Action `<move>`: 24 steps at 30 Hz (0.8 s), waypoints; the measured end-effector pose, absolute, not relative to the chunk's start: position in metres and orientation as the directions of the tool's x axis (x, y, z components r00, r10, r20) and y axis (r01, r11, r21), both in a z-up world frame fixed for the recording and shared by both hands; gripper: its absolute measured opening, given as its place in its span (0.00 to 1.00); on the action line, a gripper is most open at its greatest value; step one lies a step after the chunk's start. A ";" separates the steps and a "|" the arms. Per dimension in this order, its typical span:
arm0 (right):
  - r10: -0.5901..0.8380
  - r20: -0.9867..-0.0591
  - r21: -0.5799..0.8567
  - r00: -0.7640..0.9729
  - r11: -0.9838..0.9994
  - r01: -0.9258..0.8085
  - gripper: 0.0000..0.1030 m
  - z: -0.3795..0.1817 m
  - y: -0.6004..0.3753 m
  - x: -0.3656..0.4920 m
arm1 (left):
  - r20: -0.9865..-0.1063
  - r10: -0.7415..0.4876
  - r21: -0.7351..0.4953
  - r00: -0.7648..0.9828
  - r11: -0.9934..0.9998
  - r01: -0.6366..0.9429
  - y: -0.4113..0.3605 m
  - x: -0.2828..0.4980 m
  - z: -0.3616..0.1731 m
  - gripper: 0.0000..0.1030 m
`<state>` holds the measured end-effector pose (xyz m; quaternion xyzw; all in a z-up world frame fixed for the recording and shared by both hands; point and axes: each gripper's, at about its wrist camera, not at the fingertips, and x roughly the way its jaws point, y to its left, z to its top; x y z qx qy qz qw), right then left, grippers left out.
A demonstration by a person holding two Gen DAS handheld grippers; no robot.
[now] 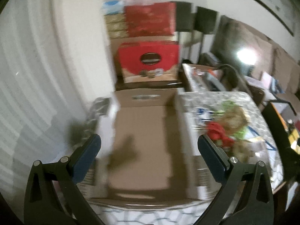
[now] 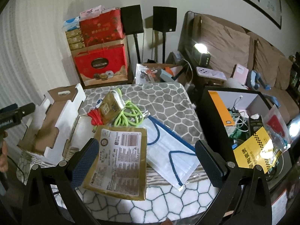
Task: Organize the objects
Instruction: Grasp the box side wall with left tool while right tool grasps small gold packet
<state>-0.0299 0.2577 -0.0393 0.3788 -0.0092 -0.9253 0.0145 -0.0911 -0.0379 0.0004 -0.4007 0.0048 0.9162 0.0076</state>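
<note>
Left tongs (image 1: pixel 149 156) are held wide open with nothing gripped, over the empty cardboard tray (image 1: pixel 142 140); that view is blurred. Right tongs (image 2: pixel 146 160) are likewise spread wide and hold nothing, above the gold flat packet (image 2: pixel 120 161) on the table (image 2: pixel 168 97). Just right of the packet a bagged face mask (image 2: pixel 168 148) is seen, partly tucked under it. Behind the packet a smaller gold packet (image 2: pixel 110 106) sits on a green cable (image 2: pixel 129 116) and a red cable (image 2: pixel 95 117). The tray (image 2: pixel 54 123) is left of the packet. The packet is judged light, thin, fairly stiff and slippery; an edge pinch is advised. The mask bag is judged soft and slick, best taken at a corner.
</note>
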 end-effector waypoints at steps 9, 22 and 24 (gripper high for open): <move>-0.068 -0.699 0.054 -0.712 -0.998 0.043 1.00 -0.034 0.259 -0.049 | -0.774 -0.088 0.027 -0.627 -0.994 0.106 -0.112 -0.106 -0.030 0.87; -0.137 -0.712 0.104 -0.689 -0.991 0.090 0.94 -0.039 0.246 -0.114 | -0.842 -0.061 0.018 -0.536 -0.996 0.085 -0.127 -0.125 -0.069 0.52; -0.150 -0.722 0.119 -0.676 -0.989 0.093 0.90 -0.045 0.245 -0.126 | -0.847 -0.060 0.026 -0.529 -0.997 0.073 -0.127 -0.127 -0.071 0.47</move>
